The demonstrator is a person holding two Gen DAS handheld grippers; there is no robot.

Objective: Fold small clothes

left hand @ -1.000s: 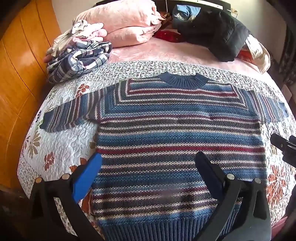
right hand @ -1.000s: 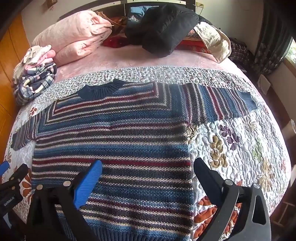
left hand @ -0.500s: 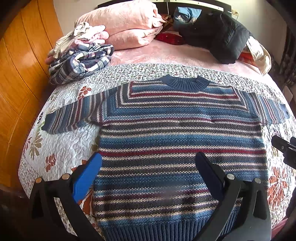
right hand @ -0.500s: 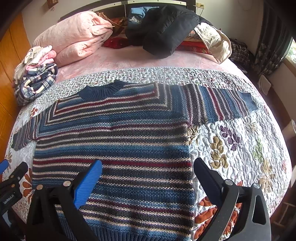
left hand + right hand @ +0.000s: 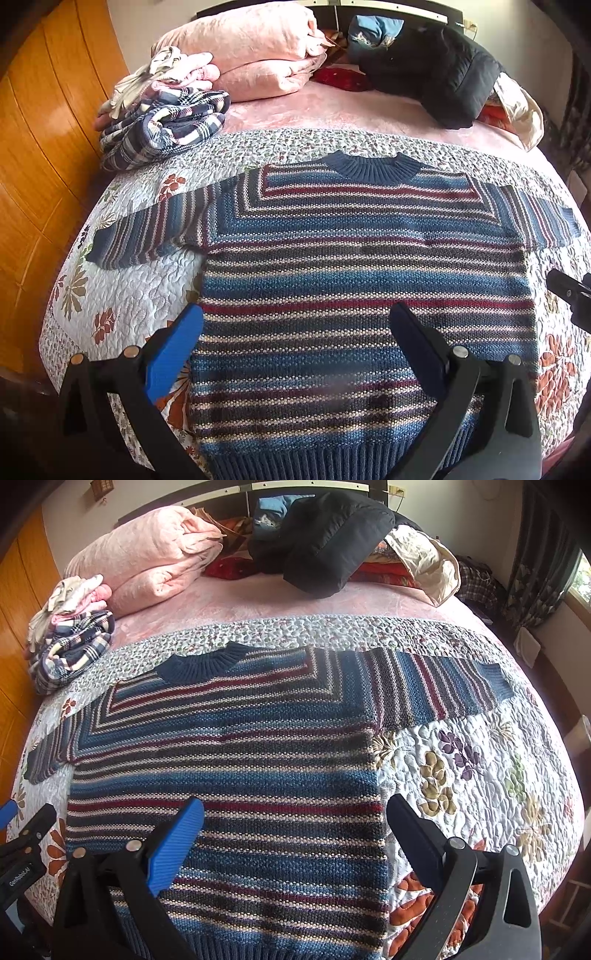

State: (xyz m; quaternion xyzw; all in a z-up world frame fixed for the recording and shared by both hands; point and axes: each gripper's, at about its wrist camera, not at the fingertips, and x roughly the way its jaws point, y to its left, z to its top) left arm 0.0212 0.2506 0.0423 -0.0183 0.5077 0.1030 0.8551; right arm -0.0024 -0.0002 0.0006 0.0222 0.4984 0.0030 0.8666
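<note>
Left wrist view: striped sweater (image 5: 362,280) laid flat on quilt (image 5: 122,295), collar at 12 o'clock. Left hand-held gripper (image 5: 295,325) spread wide, empty. Right hand-held gripper (image 5: 295,812) likewise wide, empty.

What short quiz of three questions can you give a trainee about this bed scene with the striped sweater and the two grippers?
1. True or false: the blue and red striped knit sweater lies flat with both sleeves spread out.
2. Which lies nearest the sweater's left sleeve? A. black padded jacket B. folded navy plaid garment C. pink folded blanket
3. Fill in: the left gripper and the right gripper are both ____, holding nothing.

Key: 1 true; 2 B; 3 open
</note>
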